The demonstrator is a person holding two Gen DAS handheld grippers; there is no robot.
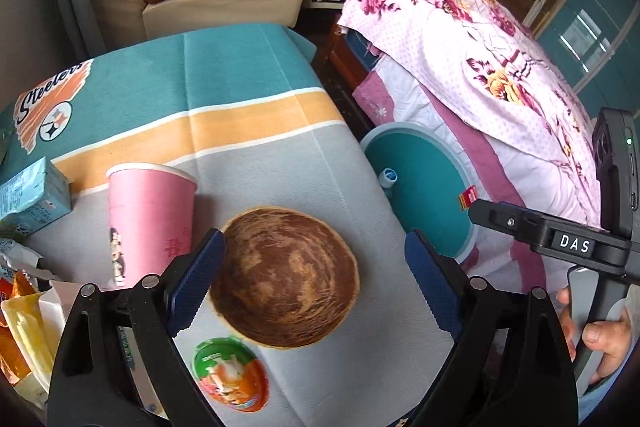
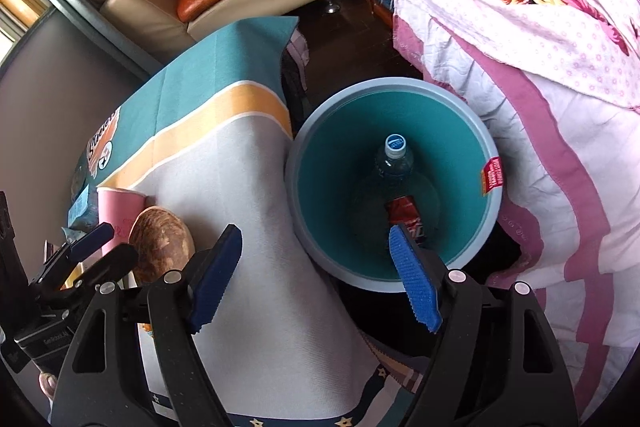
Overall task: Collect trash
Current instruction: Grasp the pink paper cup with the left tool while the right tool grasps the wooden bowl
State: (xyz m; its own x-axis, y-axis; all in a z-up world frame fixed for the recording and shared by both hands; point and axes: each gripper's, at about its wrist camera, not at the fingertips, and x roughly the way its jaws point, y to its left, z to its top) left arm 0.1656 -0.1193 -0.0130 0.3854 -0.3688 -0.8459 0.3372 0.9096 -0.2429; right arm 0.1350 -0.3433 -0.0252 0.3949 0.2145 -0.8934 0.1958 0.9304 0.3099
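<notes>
Now the left gripper [image 1: 316,287] hangs over the brown bowl [image 1: 286,277], fingers wide apart around it. The right gripper [image 2: 316,279] is open and empty above the trash bin [image 2: 494,215]. To do this well, the left fingers should drop lower, then squeeze the rim.

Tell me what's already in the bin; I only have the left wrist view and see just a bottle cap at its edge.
Observer: The right wrist view looks straight into the teal bin. A capped plastic bottle stands inside.
Operator: Anything else in there?
Observer: A red wrapper lies at the bottom beside the bottle.
Operator: Where is the right gripper?
Observer: The right gripper is open and empty, one finger over the tablecloth, the other over the bin.
</notes>
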